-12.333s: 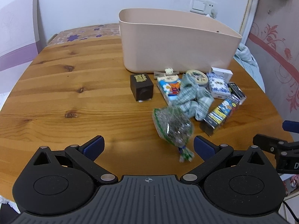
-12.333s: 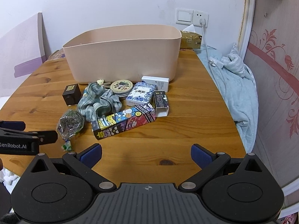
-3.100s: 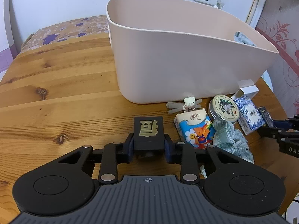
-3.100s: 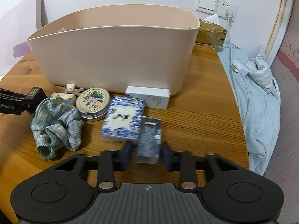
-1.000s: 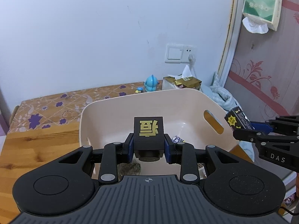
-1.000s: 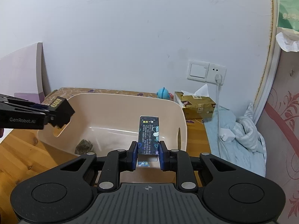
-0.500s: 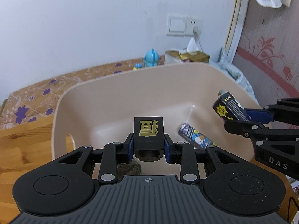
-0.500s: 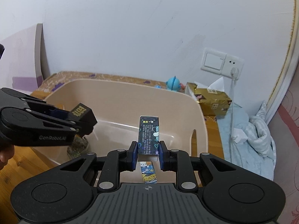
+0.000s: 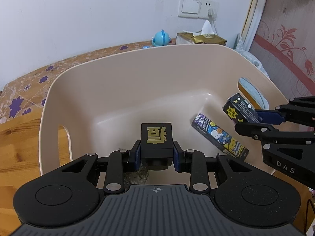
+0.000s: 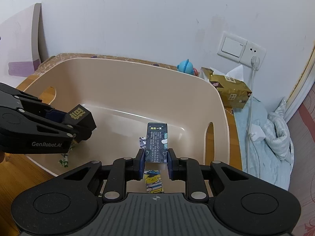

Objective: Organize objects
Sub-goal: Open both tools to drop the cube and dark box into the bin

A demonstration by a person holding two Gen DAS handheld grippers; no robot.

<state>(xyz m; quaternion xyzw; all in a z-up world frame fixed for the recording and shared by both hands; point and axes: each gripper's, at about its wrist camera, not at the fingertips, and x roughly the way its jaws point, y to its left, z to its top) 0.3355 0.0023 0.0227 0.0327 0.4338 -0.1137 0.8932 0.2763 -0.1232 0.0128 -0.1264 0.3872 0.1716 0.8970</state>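
Observation:
My left gripper (image 9: pixel 157 156) is shut on a black cube with a gold character (image 9: pixel 156 136) and holds it inside the beige bin (image 9: pixel 110 82), above its floor. My right gripper (image 10: pixel 155 162) is shut on a small dark carton with printed text (image 10: pixel 157 141), also held over the bin (image 10: pixel 137 78). The carton also shows in the left wrist view (image 9: pixel 239 111), and the cube shows in the right wrist view (image 10: pixel 81 118). A long cartoon-print box (image 9: pixel 219 138) lies on the bin floor. A greenish bag (image 9: pixel 137 175) lies under the left gripper.
A gold tissue box (image 10: pixel 229 92) and a blue toy (image 10: pixel 184 65) stand behind the bin by the wall. A light blue cloth (image 10: pixel 265 137) with a white charger cable lies to the right. The wooden table (image 9: pixel 19 133) shows at the left.
Both grippers have moved lower and further into the bin, each still holding its object. The two grippers are a little closer together.

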